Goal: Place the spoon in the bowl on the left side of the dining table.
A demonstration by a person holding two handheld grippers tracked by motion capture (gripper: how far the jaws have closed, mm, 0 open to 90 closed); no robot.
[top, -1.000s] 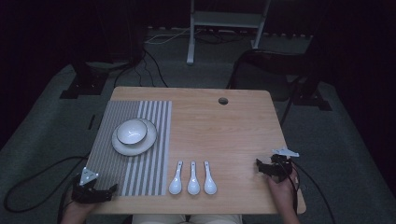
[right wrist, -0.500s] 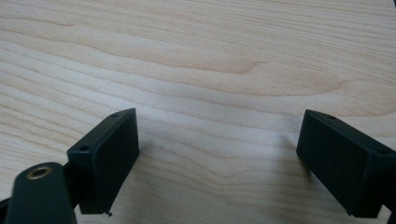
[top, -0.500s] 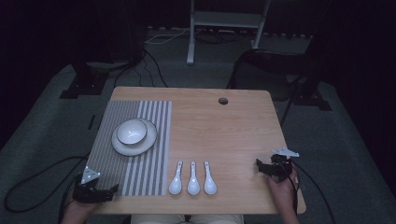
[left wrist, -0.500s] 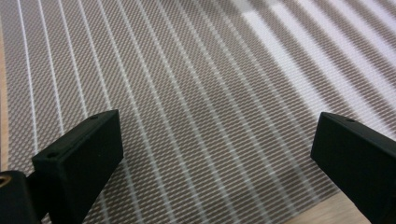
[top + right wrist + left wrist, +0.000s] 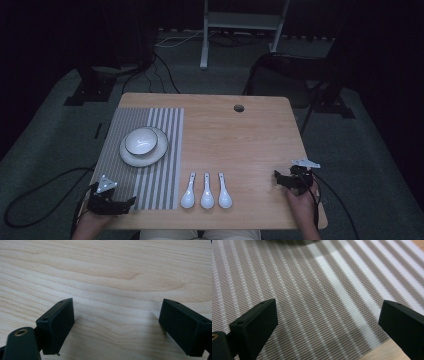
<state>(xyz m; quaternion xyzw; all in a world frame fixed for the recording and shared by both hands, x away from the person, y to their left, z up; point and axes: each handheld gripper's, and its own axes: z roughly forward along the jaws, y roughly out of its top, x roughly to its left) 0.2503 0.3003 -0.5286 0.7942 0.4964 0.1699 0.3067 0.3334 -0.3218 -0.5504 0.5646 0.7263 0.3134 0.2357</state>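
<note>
Above the placemat (image 5: 317,290) – blurred bowl (image 5: 141,140) edge cut off

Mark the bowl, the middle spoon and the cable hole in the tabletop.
bowl (image 5: 140,141), high view, on its white inside.
middle spoon (image 5: 207,200), high view, on its scoop end.
cable hole (image 5: 239,108), high view, on its dark opening.
</note>
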